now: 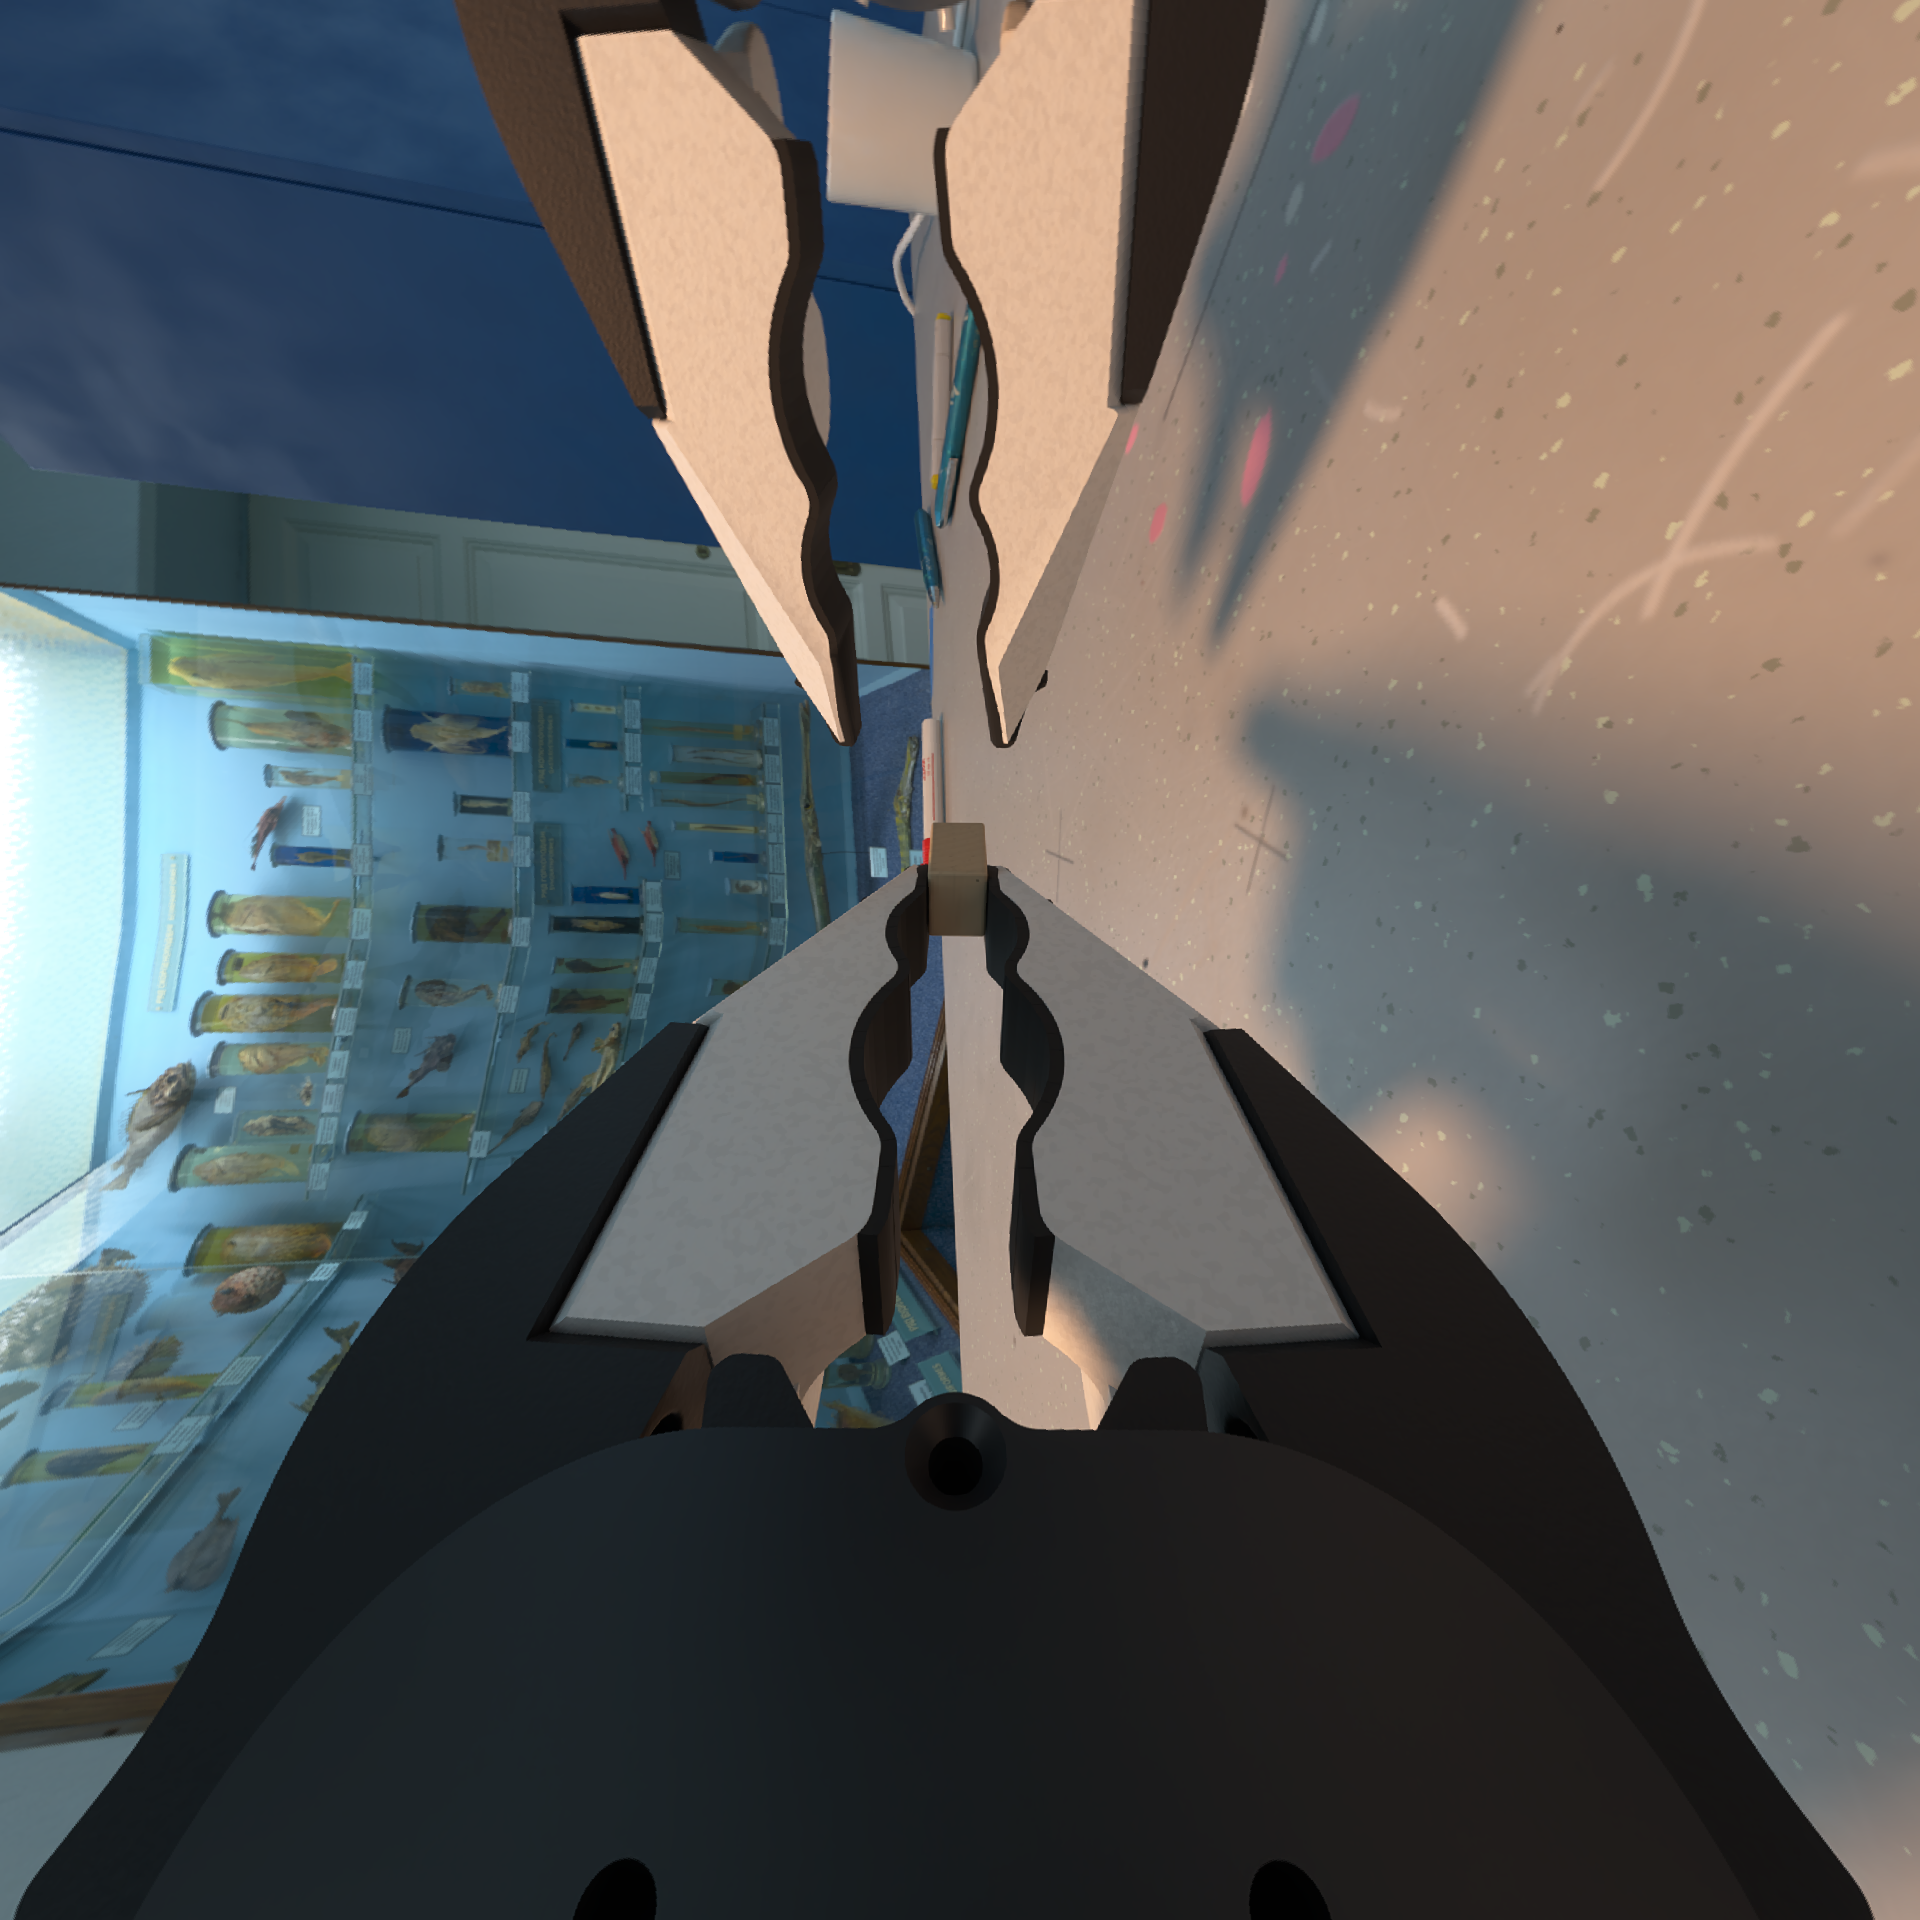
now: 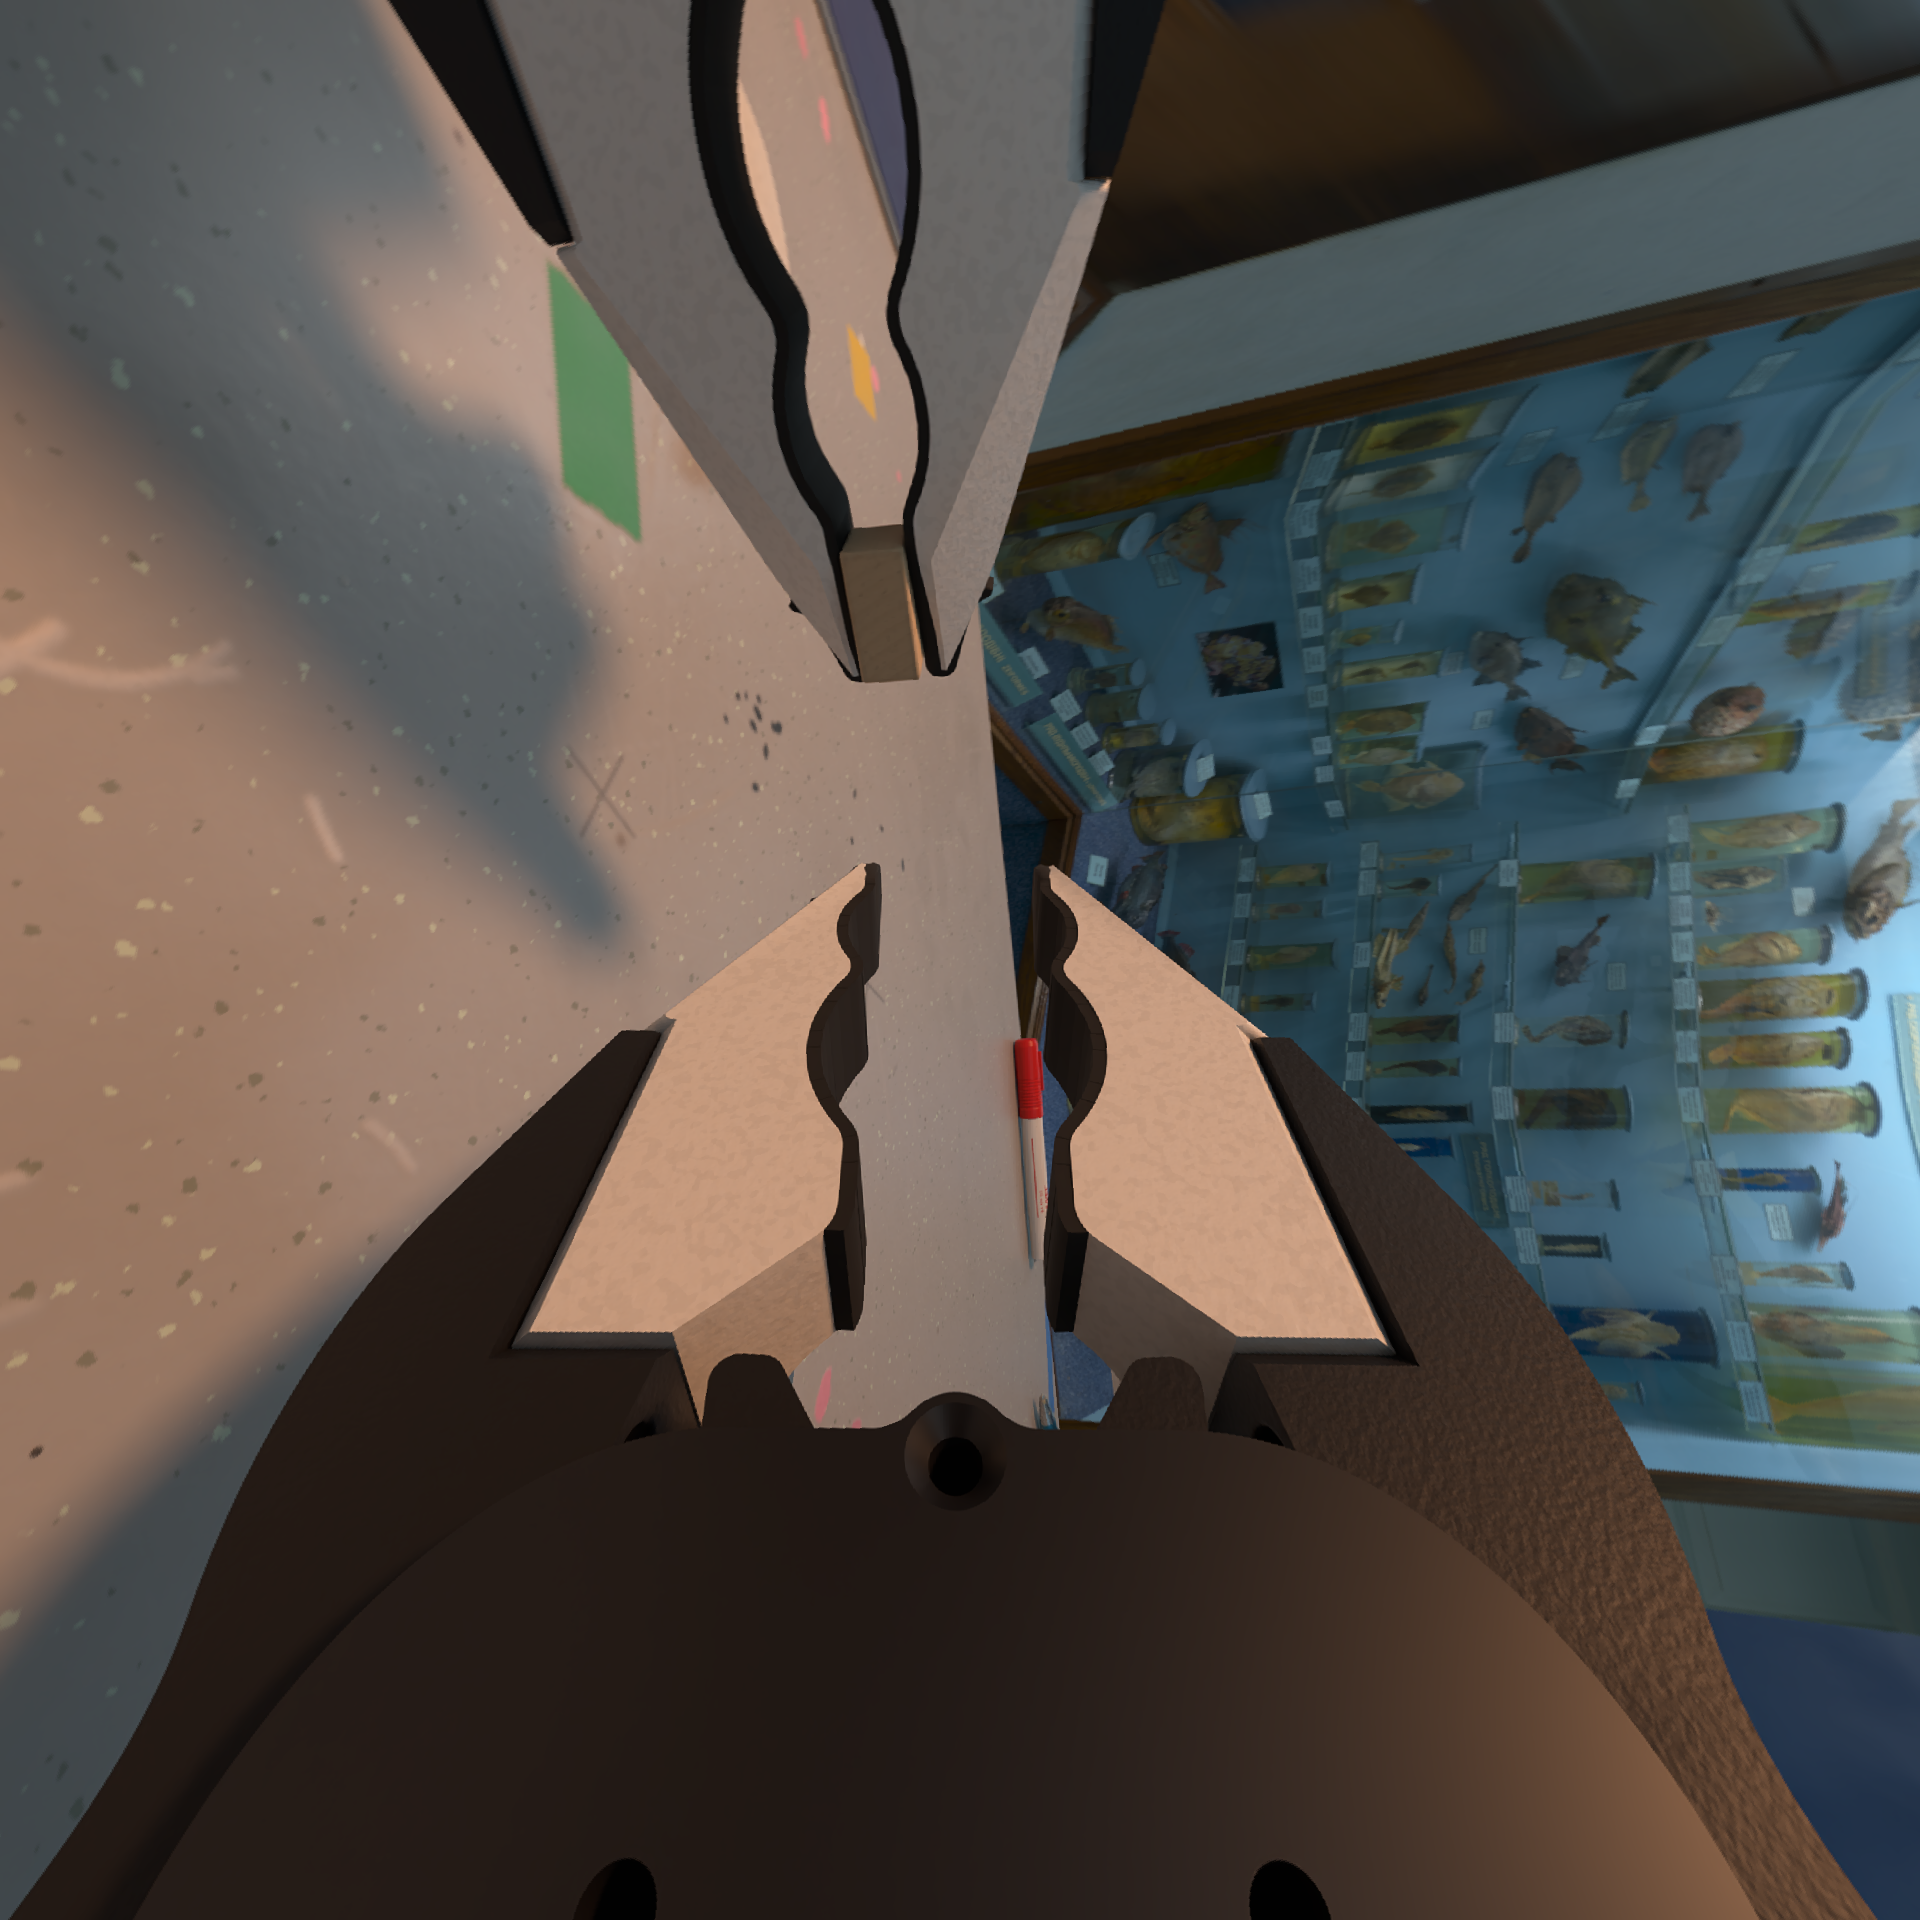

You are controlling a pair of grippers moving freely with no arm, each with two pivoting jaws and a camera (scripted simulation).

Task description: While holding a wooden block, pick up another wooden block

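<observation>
Your left gripper (image 1: pixel 957 894) is clamped on a small wooden block (image 1: pixel 956 883) at its fingertips, above the speckled table (image 1: pixel 1558 831), while your right gripper (image 2: pixel 956 883) faces it with jaws parted and empty, a red-capped marker (image 2: pixel 1029 1122) lying just beside its finger.

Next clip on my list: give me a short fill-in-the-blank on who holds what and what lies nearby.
1. The wooden block is pinched at the tips of the ___ gripper.
2. The right gripper has its jaws ___, with nothing between them.
3. The marker lying on the table beside the right gripper has a ___ cap.
4. The flat rectangular patch on the table is ___.

Missing words: left; open; red; green
</observation>
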